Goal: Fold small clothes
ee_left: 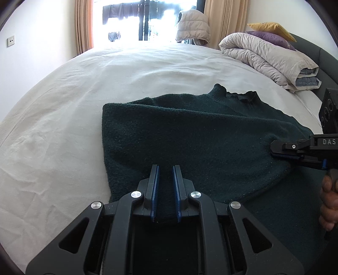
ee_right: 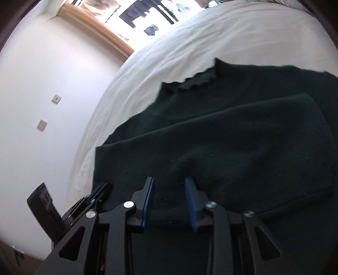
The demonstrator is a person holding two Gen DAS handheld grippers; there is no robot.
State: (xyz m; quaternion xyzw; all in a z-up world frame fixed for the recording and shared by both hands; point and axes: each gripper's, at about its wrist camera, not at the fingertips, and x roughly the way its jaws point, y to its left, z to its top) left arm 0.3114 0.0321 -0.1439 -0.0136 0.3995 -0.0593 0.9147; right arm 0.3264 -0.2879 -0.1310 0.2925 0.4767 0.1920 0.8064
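A dark green knit sweater [ee_left: 200, 131] lies on the white bed [ee_left: 105, 74], collar toward the far side, one side folded over the body. My left gripper [ee_left: 165, 169] is closed on a fold of the sweater's near edge. My right gripper [ee_right: 169, 184] is open, its jaws apart over the sweater [ee_right: 232, 137] with knit fabric lying between them; in the left wrist view it comes in from the right [ee_left: 274, 150] at the sweater's side. The left gripper also shows at the lower left of the right wrist view [ee_right: 103, 188].
A rolled grey duvet [ee_left: 268, 59] with purple and yellow pillows [ee_left: 272, 31] lies at the head of the bed on the right. A bright window with curtains [ee_left: 135, 19] and a puffy jacket [ee_left: 193, 25] are beyond the bed. A white wall is on the left.
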